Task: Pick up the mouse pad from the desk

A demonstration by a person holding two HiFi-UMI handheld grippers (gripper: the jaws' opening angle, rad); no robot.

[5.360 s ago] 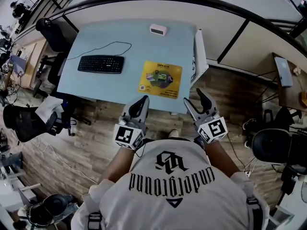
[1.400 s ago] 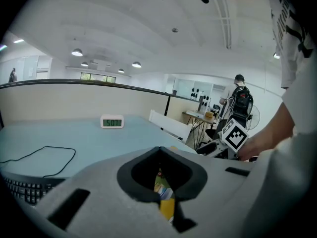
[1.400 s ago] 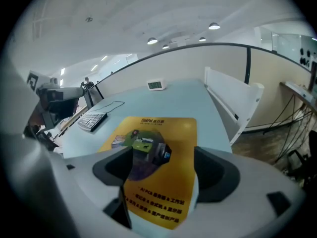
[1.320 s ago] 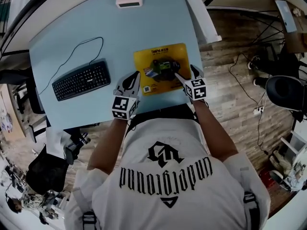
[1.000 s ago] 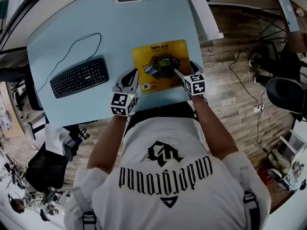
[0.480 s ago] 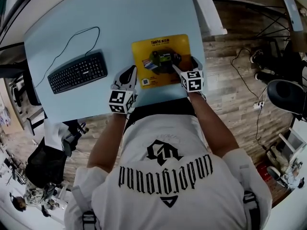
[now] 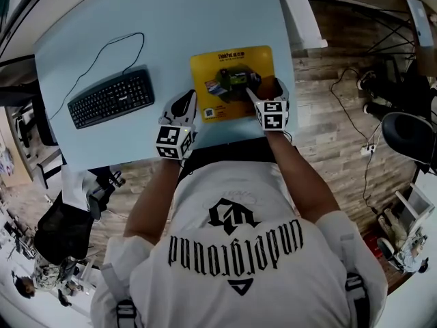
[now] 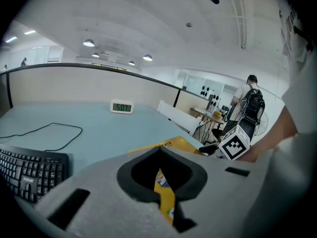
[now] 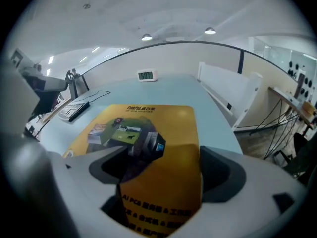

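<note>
1. The yellow mouse pad (image 7: 232, 80) lay flat on the desk (image 7: 171, 33)
2. The right gripper (image 7: 265, 91) had its jaws wide apart after just opening, over the pad's near corner, seemingly not pressing it
3. The left gripper (image 7: 186, 104) had its jaws together, just left of the pad

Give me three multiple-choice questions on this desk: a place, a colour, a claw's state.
1. In the head view, where is the keyboard from the pad? A left; B right; C on it.
2. The pad's main colour? A red; B yellow; C white.
3. The right claw's jaws? A shut tight; B clamped on the keyboard; C wide apart at the pad's near edge.
Answers: 1 A, it lies apart to the pad's left. 2 B, most of it is yellow. 3 C, the right gripper view shows them spread, just opened further, with the pad between.
</note>
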